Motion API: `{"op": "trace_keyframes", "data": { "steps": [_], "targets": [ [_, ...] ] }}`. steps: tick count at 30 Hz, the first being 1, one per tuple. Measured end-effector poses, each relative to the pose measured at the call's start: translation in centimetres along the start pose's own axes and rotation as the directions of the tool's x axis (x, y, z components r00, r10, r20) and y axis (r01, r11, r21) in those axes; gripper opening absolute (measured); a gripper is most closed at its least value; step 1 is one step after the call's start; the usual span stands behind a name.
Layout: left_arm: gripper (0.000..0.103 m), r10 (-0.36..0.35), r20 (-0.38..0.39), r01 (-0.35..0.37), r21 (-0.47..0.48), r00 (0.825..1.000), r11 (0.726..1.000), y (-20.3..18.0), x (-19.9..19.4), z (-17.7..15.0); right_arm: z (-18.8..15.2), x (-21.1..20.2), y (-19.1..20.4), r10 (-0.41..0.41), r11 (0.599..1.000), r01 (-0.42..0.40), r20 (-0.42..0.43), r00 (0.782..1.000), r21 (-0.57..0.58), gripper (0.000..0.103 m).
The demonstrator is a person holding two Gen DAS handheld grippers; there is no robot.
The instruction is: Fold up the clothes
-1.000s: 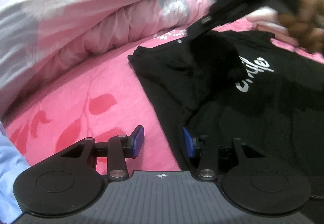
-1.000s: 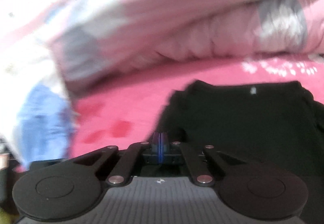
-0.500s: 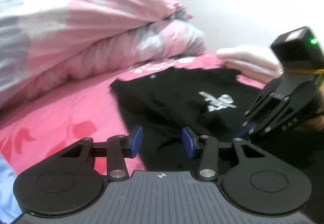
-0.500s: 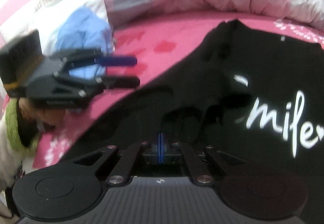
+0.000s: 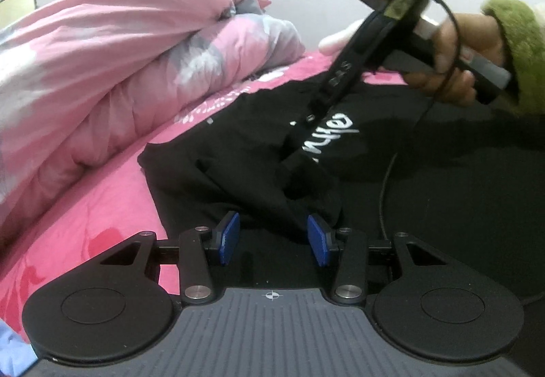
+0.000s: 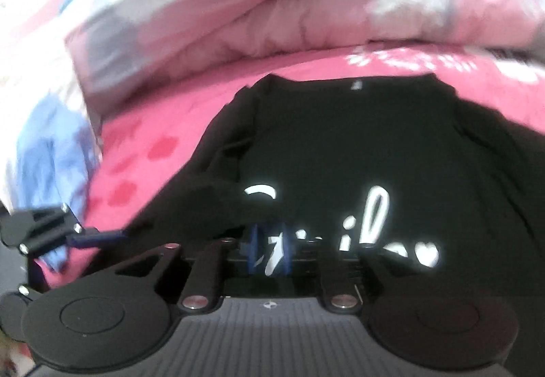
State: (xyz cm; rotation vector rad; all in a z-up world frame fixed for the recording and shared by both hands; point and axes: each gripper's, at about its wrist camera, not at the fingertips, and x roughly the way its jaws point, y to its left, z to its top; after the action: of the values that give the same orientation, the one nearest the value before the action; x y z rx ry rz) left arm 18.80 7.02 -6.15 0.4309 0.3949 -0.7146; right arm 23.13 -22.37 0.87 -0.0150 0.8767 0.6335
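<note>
A black T-shirt with white lettering lies flat on a pink bed sheet. One side of it is folded in over the body. My left gripper hovers low over the shirt's near edge. It is open: a ridge of black cloth lies between its blue pads without touching them. My right gripper points down at the white print. Its jaws are opening, with a narrow gap and the shirt showing beneath. In the left wrist view the right gripper reaches the lettering, held by a hand in a green sleeve.
A bulky pink and grey duvet is heaped along the far side of the bed. A light blue garment lies at the left. A pale folded stack sits at the far end near the wall. A cable trails over the shirt.
The right gripper's pads were pressed together and now stand slightly apart. It came down onto the lettering. The left gripper slid from the pink sheet to over the shirt's edge.
</note>
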Motion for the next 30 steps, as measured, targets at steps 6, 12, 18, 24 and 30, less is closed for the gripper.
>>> {"op": "trace_keyframes", "data": {
  "steps": [6, 12, 18, 24, 30],
  "targets": [
    [0.049, 0.021, -0.033, -0.022, -0.024, 0.999, 0.999, 0.5, 0.6, -0.2, 1.1, 2.5, 1.0, -0.037, 0.996, 0.038, 0.014, 0.999, -0.085, 0.027],
    [0.049, 0.051, -0.055, -0.058, -0.143, 0.997, 0.988, 2.8, 0.5, -0.5, 4.5, 1.7, 1.8, 0.075, 0.997, -0.074, 0.083, 0.994, -0.009, 0.000],
    [0.056, 0.034, 0.027, -0.023, -0.346, 0.999, 0.938, 6.9, -2.6, -1.6, 11.5, 2.7, 6.2, 0.196, 0.981, -0.194, 0.097, 0.976, -0.023, 0.000],
    [0.063, 0.020, 0.005, -0.014, -0.562, 1.000, 0.827, 11.9, -4.6, -3.8, 16.2, 10.0, 11.8, 0.241, 0.970, -0.243, -0.074, 0.968, -0.016, 0.000],
    [0.064, 0.036, -0.053, -0.062, -0.673, 0.998, 0.737, 15.0, -5.0, -6.4, 16.5, 18.0, 17.6, 0.208, 0.974, -0.224, -0.253, 0.945, -0.034, 0.004]
  ]
}}
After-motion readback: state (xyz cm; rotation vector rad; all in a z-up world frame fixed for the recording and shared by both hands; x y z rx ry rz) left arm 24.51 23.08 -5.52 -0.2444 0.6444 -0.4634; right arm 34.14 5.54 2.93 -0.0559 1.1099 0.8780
